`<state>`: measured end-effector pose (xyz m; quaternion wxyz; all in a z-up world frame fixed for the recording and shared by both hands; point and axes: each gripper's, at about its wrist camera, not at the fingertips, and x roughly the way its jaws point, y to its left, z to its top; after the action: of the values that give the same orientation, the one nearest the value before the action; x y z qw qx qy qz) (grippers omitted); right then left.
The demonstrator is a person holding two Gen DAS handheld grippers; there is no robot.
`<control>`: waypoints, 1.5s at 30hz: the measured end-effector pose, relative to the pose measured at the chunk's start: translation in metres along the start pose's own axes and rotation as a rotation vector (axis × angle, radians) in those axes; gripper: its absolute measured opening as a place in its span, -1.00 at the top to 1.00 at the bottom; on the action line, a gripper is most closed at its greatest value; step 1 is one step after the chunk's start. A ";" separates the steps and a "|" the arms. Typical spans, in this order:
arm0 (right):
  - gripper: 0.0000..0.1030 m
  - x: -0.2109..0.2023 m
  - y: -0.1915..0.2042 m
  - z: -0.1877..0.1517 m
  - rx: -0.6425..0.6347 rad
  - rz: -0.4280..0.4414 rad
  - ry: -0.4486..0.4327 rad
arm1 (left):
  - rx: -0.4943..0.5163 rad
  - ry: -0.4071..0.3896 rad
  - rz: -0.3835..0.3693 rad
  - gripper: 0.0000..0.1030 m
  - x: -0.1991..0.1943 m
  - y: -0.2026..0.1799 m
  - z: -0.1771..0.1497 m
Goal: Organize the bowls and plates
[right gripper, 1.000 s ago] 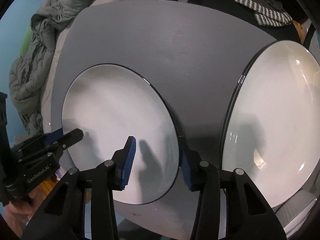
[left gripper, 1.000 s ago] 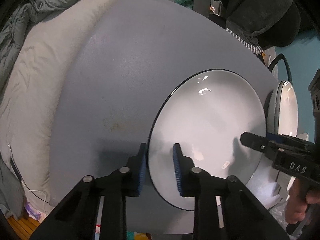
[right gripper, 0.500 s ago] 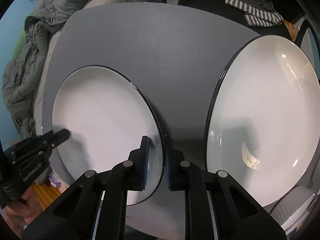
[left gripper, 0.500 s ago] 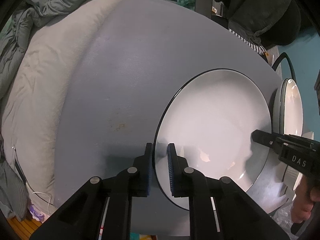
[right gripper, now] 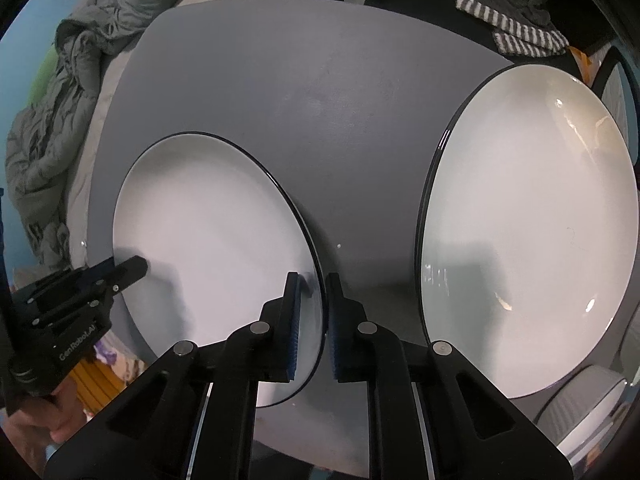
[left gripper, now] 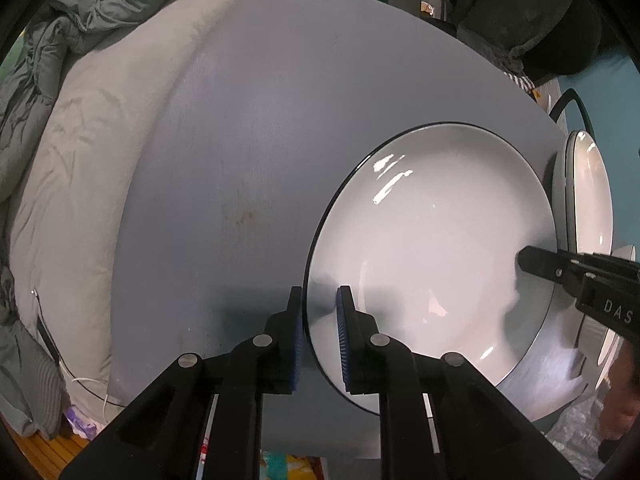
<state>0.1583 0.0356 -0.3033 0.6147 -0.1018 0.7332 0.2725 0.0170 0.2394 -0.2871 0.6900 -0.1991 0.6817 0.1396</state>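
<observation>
A white plate with a dark rim lies on the grey table. My left gripper is shut on its left rim. My right gripper is shut on the right rim of the same plate. Each gripper shows in the other's view, at the plate's opposite edge: the right one in the left wrist view, the left one in the right wrist view. A second, larger white plate lies to the right on the table.
A grey ribbed bowl sits at the near right corner. A grey duvet lies along the table's left side. Dark clothing and a striped cloth lie beyond the far edge. A black cable curves at the right.
Both grippers went from open around the plate's rims to shut on them. The plate appears slightly raised on its edges now.
</observation>
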 end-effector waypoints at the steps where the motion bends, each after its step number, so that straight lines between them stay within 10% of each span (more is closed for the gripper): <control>1: 0.76 0.000 0.000 -0.001 -0.001 -0.001 0.001 | 0.003 0.000 0.003 0.72 0.000 -0.001 -0.001; 23: 0.82 -0.044 -0.018 -0.027 -0.007 0.022 -0.003 | 0.028 -0.041 -0.023 0.83 -0.038 -0.045 -0.013; 26: 0.83 -0.055 -0.024 -0.033 -0.004 0.113 0.001 | 0.026 -0.041 -0.238 0.97 -0.055 -0.064 -0.014; 28: 0.89 -0.056 -0.021 -0.037 0.002 0.041 0.021 | 0.118 -0.109 -0.068 0.97 -0.069 -0.096 -0.012; 37: 0.91 -0.030 -0.059 -0.035 0.151 0.058 0.039 | 0.032 -0.070 -0.043 0.94 -0.042 -0.085 0.001; 45: 0.91 -0.033 -0.053 -0.033 0.128 0.045 0.025 | -0.028 0.010 -0.070 0.32 0.006 -0.048 -0.005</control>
<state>0.1632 -0.0314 -0.2834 0.6044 -0.0494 0.7588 0.2377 0.0345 0.1943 -0.2888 0.6883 -0.2329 0.6757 0.1238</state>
